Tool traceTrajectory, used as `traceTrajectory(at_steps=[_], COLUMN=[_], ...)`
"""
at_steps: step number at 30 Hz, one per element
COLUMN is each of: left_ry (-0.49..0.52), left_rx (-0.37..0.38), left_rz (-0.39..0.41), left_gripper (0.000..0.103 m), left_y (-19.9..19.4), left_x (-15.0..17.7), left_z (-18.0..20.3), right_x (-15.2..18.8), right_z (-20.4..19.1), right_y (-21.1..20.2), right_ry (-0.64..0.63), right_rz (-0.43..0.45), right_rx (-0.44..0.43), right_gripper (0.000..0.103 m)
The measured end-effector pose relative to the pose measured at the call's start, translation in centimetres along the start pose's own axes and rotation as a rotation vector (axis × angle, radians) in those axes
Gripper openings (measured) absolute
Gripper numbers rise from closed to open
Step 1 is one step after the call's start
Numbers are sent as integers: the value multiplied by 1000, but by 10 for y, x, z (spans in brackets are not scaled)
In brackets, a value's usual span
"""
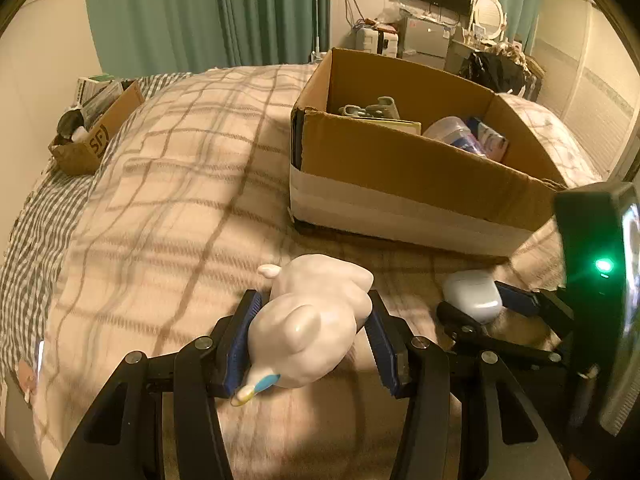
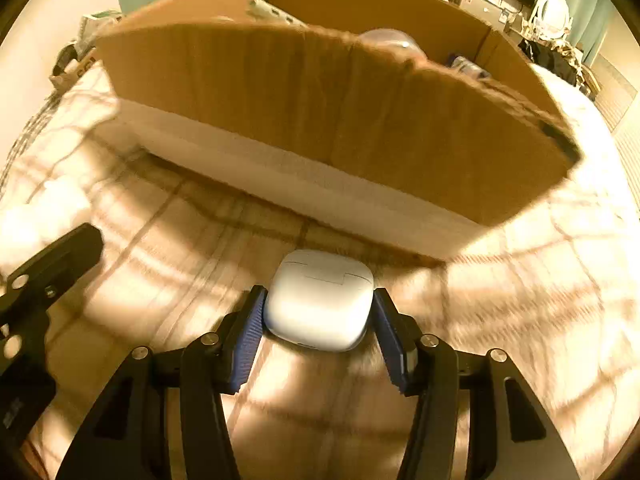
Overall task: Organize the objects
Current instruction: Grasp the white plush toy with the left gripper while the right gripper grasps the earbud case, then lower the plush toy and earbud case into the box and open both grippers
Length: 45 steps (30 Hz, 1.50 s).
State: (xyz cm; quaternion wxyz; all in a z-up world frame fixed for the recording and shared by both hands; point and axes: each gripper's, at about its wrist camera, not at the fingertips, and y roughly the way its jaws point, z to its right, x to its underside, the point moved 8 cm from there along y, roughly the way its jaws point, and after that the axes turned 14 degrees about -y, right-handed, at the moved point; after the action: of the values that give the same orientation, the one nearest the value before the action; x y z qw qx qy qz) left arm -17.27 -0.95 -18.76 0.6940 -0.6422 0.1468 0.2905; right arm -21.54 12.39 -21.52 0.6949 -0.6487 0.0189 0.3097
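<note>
The white ceramic figurine (image 1: 308, 320) — glossy, rounded, with stubby ears and a small blue-and-yellow piece at its near end — lies on its side, pinched between blue pads just in front of the cardboard box (image 1: 400, 184). The white earbud case (image 2: 320, 300), smooth with rounded corners and its lid closed, sits flat just before the box's taped front wall — also clamped on both sides. The open box holds several things, among them a clear plastic container (image 1: 448, 128).

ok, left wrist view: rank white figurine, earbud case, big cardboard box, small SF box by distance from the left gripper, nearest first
1. white figurine, between the left gripper fingers.
2. earbud case, just right, in the right gripper.
3. big cardboard box, ahead right.
4. small SF box, far left.
</note>
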Motion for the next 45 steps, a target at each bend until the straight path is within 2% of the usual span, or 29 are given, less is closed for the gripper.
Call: traceTrajectory(at_steps=[9, 13, 16, 22, 30, 33, 39, 45], left_ry=[22, 34, 28, 47, 93, 106, 93, 152], left_rx=[14, 30, 54, 113, 165, 233, 270, 192], left_rz=[20, 33, 53, 126, 231, 210, 238, 314], left_gripper=[53, 53, 53, 53, 53, 53, 53, 53], left_y=[-37, -56, -72, -116, -160, -166, -170, -146], left_x=[20, 23, 21, 5, -50, -71, -126, -180], left_z=[-1, 1, 3, 14, 38, 53, 73, 89], right_x=[20, 32, 41, 33, -11, -36, -90, -145], right_z=[4, -7, -11, -13, 18, 33, 59, 78], right_y=[-73, -112, -135, -173, -246, -272, -297, -293], right_ry=[-9, -14, -30, -40, -62, -60, -52, -45], right_rz=[115, 164, 210, 289, 426, 480, 534, 561], right_rx=[29, 24, 27, 36, 84, 91, 72, 52], right_gripper=[52, 52, 52, 52, 52, 52, 52, 52])
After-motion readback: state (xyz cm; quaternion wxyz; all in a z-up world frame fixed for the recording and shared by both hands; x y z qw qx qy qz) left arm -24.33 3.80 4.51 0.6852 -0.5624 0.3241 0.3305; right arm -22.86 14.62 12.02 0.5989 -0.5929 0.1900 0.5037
